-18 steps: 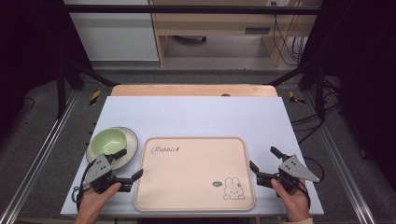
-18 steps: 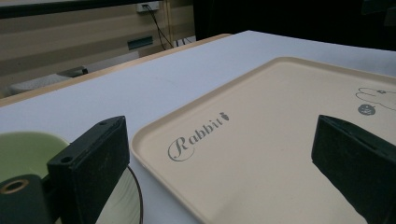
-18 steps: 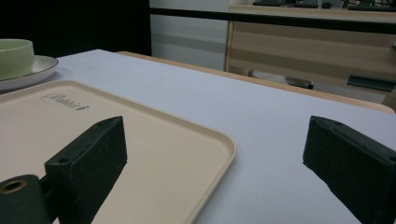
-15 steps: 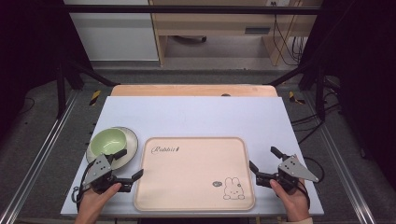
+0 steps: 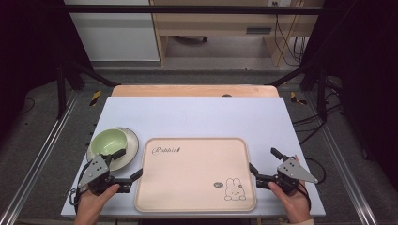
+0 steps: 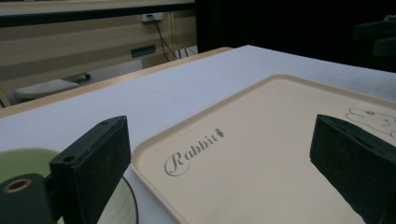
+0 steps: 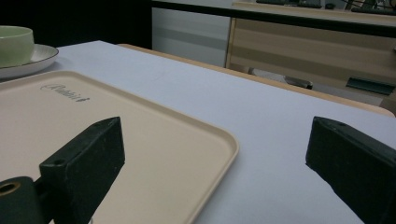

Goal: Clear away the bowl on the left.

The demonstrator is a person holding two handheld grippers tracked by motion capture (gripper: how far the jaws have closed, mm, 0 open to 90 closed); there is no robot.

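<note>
Beige, smooth rounded-corner tray beside glossy green bowl.

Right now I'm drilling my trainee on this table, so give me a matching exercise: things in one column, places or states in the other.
Things:
1. tray
2. bowl
3. plate
4. left gripper

Places or states:
A. open, at the tray's left edge
B. on the plate
C. between the two grippers
D. under the bowl, left of the tray

Pairs: 1-C, 2-B, 3-D, 4-A
</note>
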